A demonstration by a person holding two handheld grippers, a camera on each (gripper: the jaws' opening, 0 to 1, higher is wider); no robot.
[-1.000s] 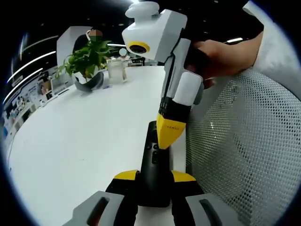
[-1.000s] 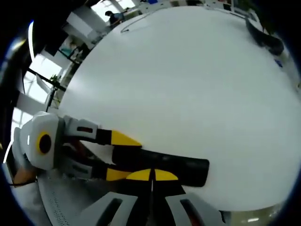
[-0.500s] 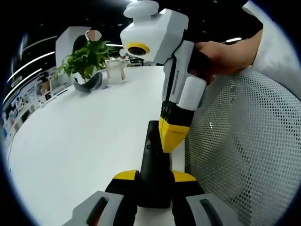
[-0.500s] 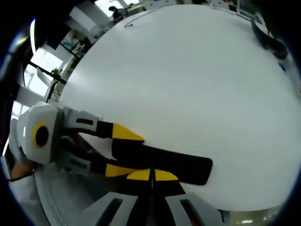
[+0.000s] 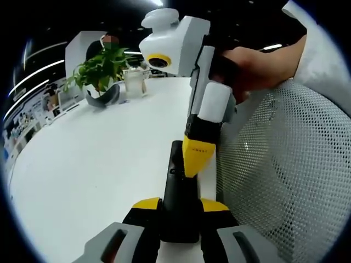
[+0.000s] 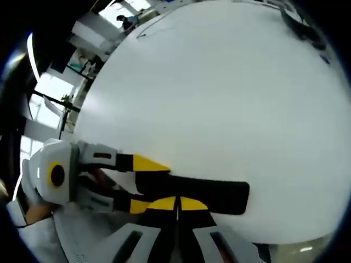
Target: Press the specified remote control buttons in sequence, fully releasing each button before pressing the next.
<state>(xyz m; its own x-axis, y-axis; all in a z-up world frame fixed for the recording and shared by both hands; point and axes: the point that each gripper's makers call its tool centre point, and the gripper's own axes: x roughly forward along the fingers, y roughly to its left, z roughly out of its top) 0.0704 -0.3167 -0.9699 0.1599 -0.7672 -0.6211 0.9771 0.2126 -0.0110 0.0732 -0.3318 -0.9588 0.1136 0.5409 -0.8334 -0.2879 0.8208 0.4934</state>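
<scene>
yellow-tipped jaws of the right gripper (image 5: 193, 164) sit pressed together, tip on the black remote control (image 5: 179, 203). press straight down, then lift fully clear. the left gripper (image 5: 181, 211) clamps the remote's near end on the white surface (image 5: 88, 164). a hand (image 5: 249, 66) holds the right gripper steeply, tip-down.

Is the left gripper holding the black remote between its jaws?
Yes, the left gripper has its yellow-tipped jaws clamped on either side of the remote.
</scene>
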